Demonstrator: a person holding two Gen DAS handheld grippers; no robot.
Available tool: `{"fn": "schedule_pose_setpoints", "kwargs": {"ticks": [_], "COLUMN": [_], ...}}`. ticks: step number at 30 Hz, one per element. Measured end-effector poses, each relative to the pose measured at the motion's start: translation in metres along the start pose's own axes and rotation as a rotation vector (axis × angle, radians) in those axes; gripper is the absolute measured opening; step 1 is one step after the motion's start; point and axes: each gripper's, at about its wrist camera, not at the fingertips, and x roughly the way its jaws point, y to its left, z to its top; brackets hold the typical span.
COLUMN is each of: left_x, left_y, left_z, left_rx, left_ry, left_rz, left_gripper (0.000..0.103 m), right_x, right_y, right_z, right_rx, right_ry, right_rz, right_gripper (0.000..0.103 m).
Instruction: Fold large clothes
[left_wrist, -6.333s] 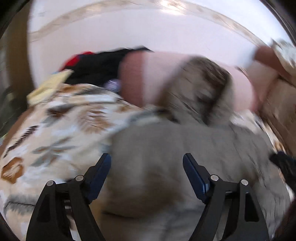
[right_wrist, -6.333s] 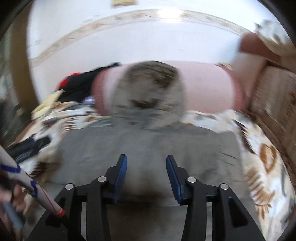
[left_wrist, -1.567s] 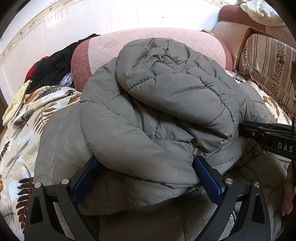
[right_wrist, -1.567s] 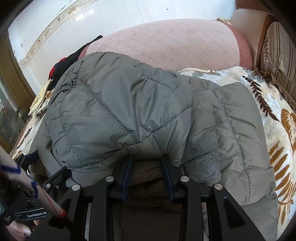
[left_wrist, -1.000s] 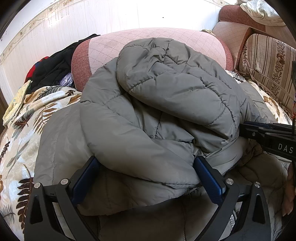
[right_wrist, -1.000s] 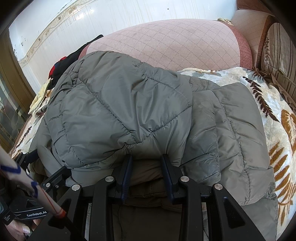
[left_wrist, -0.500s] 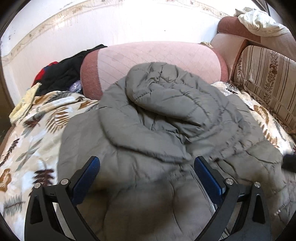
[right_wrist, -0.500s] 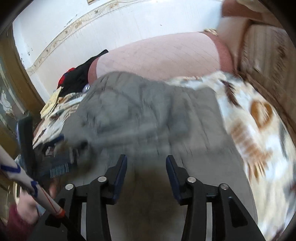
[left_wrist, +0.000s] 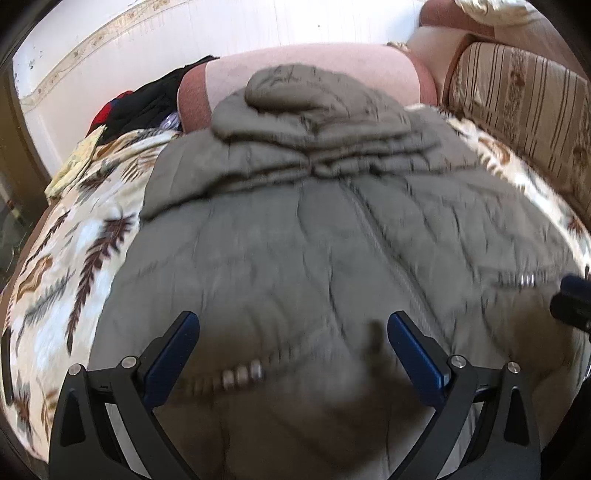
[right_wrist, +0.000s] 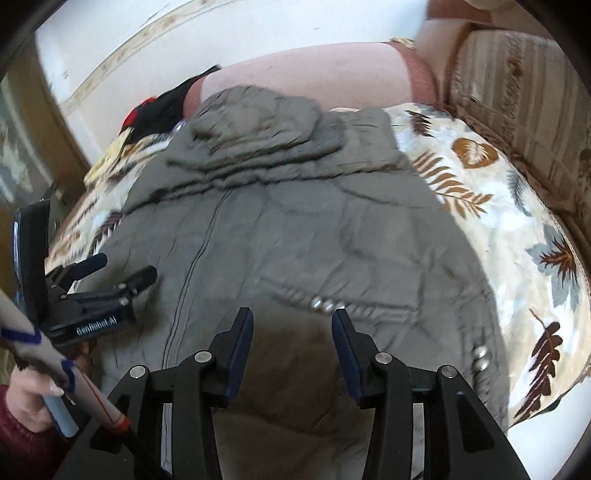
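A large grey-green quilted jacket (left_wrist: 314, 236) lies spread on the sofa seat, front up, zipper down its middle and its hood bunched at the far end; it also shows in the right wrist view (right_wrist: 303, 236). My left gripper (left_wrist: 291, 343) is open and empty above the jacket's near part. My right gripper (right_wrist: 291, 332) is open and empty above the jacket's near hem. The left gripper also shows in the right wrist view (right_wrist: 110, 273), open at the jacket's left edge. Both views are motion-blurred.
A leaf-patterned blanket (right_wrist: 498, 206) covers the seat. A pink sofa arm (left_wrist: 314, 70) stands behind the hood, with dark and red clothes (left_wrist: 147, 103) piled to its left. A striped back cushion (left_wrist: 524, 110) is on the right.
The jacket was bunched up over both grippers, the right one shut on it. Both grippers have let go and pulled back and up; the jacket now lies flat.
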Motion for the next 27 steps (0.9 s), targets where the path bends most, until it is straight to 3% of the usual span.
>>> {"fn": "schedule_pose_setpoints", "kwargs": {"ticks": [9, 27], "left_x": [-0.001, -0.013], "left_y": [0.006, 0.002], "left_z": [-0.041, -0.059], "left_rx": [-0.053, -0.049], "left_ry": [0.026, -0.031], "left_rz": [0.035, 0.062], "left_gripper": [0.102, 0.102], "right_x": [0.028, 0.031], "right_y": [0.023, 0.022], "right_z": [-0.027, -0.036], "right_rx": [-0.097, -0.124], "right_ry": [0.038, 0.043], "right_rz": [-0.031, -0.019], "right_gripper": [0.051, 0.055]}}
